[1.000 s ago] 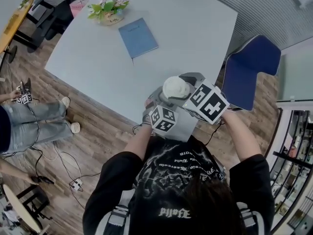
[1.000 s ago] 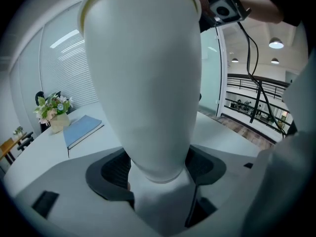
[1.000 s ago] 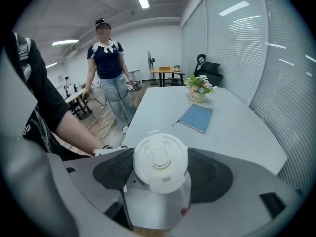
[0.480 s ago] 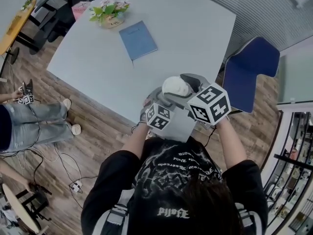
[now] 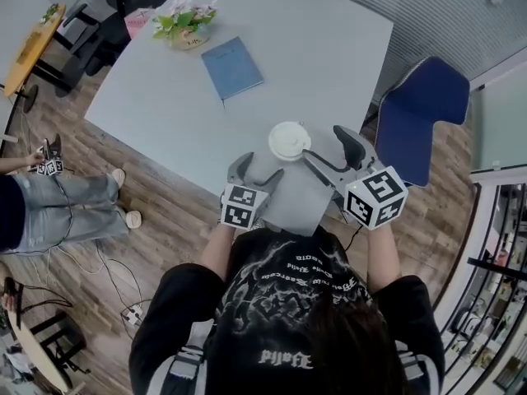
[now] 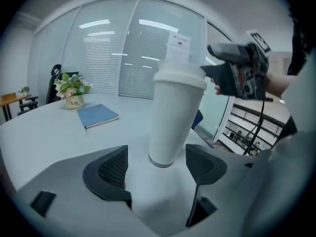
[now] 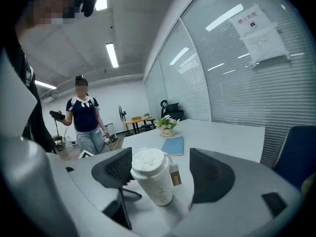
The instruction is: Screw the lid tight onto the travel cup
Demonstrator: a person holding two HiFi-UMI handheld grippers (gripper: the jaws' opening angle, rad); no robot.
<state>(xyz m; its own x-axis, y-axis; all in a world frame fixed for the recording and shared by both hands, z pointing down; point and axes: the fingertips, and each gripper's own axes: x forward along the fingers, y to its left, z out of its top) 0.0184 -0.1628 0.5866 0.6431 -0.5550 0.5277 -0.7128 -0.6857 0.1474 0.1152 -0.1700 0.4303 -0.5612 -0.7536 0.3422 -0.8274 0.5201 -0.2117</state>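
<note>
The white travel cup stands upright on the grey table near its front edge, with its white lid on top. A small tag hangs from the cup in the right gripper view. My left gripper is open just in front of the cup and left of it, and its pads stay apart from the cup. To the right, my right gripper is open too, with the cup seen between its spread jaws but untouched. That right gripper shows beyond the cup in the left gripper view.
A blue notebook and a flower pot lie farther back on the table. A blue chair stands at the right corner. A person in jeans stands left of the table, among cables on the wooden floor.
Both grippers were bunched round the cup at the table's edge. Now the cup stands free on the table, and both grippers have let go and drawn back toward me.
</note>
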